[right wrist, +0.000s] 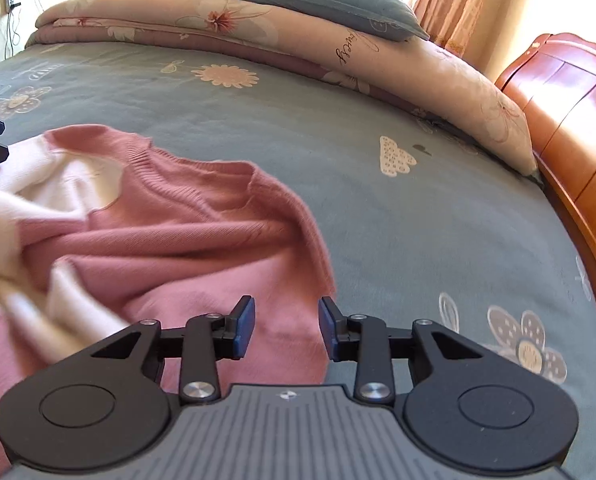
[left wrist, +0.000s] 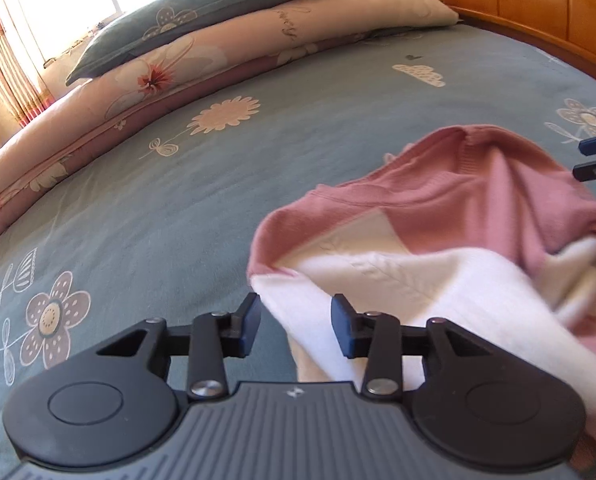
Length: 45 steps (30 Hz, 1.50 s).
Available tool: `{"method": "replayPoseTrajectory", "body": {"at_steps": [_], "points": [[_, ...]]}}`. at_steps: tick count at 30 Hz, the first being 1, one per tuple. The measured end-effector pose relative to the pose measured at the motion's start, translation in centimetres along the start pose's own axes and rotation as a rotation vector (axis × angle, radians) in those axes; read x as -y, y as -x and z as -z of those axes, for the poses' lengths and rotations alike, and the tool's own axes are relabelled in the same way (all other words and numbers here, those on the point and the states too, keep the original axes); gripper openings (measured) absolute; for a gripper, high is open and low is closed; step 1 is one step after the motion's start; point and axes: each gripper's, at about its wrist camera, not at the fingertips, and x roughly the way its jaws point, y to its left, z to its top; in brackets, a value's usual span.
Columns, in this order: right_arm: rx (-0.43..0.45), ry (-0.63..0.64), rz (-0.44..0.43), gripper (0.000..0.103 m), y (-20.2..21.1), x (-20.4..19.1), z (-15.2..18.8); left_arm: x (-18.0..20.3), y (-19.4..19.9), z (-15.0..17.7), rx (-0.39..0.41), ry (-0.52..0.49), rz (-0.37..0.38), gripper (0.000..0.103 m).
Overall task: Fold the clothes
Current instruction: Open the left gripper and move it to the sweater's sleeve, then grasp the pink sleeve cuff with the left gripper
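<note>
The pink-and-white sweater (left wrist: 438, 216) lies rumpled on the bedsheet (left wrist: 178, 208), its collar toward twelve o'clock in both views. The left gripper (left wrist: 296, 326) and right gripper (right wrist: 286, 328) both hang parted and empty above the hem. Risk: the loose folds may slump unevenly, leaving a crooked fold

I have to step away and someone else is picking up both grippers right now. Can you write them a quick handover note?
Left gripper: jaws open, nothing held, over the white part of the sweater.
Right gripper: jaws open, nothing held, over the sweater's pink edge.
The pink and white sweater lies rumpled on the bedsheet, collar towards the folded quilt and pillow.
Done: at most a partial fold; it is bunched.
Left: smooth it out, fold it properly.
</note>
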Motion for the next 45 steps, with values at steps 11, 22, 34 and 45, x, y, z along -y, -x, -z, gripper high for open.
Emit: {"method": "replayPoseTrajectory", "body": {"at_steps": [11, 22, 34, 45], "points": [[-0.038, -0.036, -0.044, 0.05, 8.5, -2.5, 1.9, 3.9, 7.9, 3.6, 0.005, 0.036, 0.056, 0.044], [-0.032, -0.177, -0.129, 0.052, 10.9, -7.1, 8.7, 6.1, 8.8, 8.2, 0.053, 0.173, 0.153, 0.044], [0.005, -0.236, -0.139, 0.059, 10.0, -9.6, 13.1, 6.0, 5.0, 11.8, 0.143, 0.3, 0.203, 0.048], [-0.023, -0.237, -0.177, 0.064, 7.4, -10.0, 13.5, 6.2, 3.7, 12.2, 0.28, 0.285, 0.346, 0.023]]}}
